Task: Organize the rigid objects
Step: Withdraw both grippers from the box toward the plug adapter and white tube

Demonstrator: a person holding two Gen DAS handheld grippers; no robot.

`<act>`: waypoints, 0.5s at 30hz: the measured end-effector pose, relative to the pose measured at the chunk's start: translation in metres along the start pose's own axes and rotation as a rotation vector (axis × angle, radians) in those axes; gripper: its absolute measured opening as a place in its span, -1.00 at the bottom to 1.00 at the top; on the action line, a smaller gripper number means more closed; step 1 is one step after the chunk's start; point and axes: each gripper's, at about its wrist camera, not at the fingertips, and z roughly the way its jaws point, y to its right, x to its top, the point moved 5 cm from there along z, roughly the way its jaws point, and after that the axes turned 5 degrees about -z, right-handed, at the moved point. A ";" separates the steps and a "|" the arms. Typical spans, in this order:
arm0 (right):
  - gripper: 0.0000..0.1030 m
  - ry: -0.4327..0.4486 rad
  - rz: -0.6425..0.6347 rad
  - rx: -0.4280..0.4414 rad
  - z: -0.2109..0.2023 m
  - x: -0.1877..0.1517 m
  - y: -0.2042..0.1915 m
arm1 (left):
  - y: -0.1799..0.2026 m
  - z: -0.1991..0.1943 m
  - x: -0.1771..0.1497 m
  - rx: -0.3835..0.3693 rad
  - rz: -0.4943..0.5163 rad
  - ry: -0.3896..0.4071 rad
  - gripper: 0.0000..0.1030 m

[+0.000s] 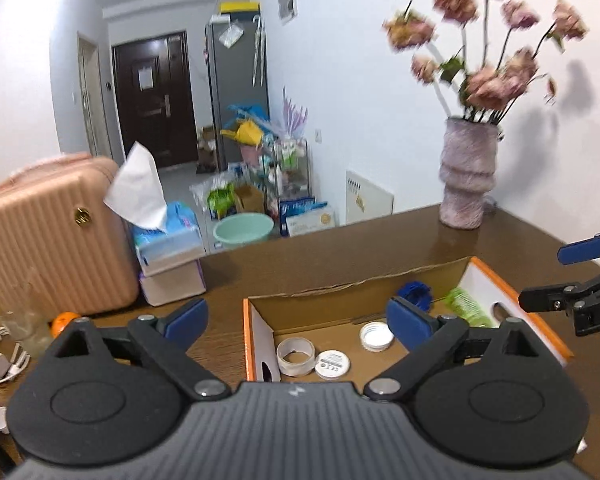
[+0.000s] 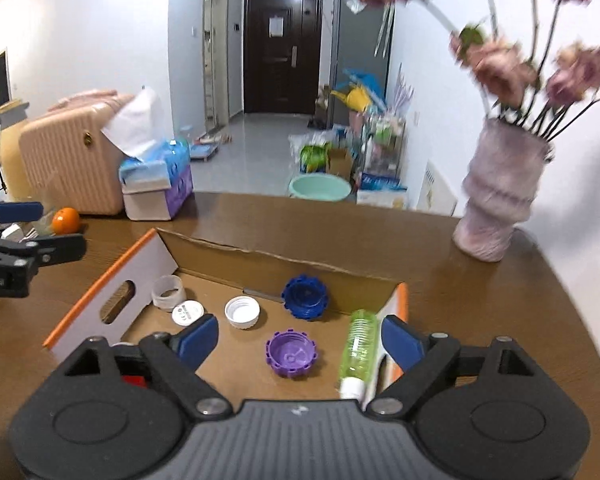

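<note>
From the left wrist, the left gripper (image 1: 298, 322) stood with its blue-padded jaws spread wide and nothing between them, above a brown wooden table (image 1: 300, 268). On the table lay an open cardboard box (image 1: 256, 336) with orange-edged flaps, holding a roll of tape (image 1: 296, 357), a small white round disc (image 1: 332, 364), a white cap (image 1: 377, 336), a blue cap (image 1: 414, 293) and a green bottle (image 1: 470, 307). A pink suitcase (image 1: 52, 240) and a tissue box (image 1: 168, 236) sat at the table's far left, a pale vase of dried pink flowers (image 1: 466, 176) at its far right against the white wall. Beyond, a hallway ran to a dark door (image 1: 152, 96), with a green basin (image 1: 243, 230) on the floor. From the right wrist, the right gripper (image 2: 299, 340) also stood spread and empty over the same box (image 2: 112, 280), where a purple cap (image 2: 291, 354) lay near the bottle (image 2: 360, 346), which rested against the right wall. An orange (image 2: 65, 220) sat on the table (image 2: 340, 232) beside the suitcase (image 2: 68, 156).
</note>
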 end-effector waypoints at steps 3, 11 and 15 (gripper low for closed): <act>0.72 0.025 0.001 -0.013 -0.031 -0.004 0.003 | 0.007 -0.035 0.000 -0.019 -0.011 0.036 1.00; 0.91 0.113 -0.005 -0.079 -0.104 -0.026 0.003 | 0.021 -0.102 -0.026 -0.007 0.030 0.117 1.00; 0.91 0.155 -0.051 -0.089 -0.132 -0.045 -0.009 | 0.027 -0.133 -0.045 -0.013 0.042 0.148 1.00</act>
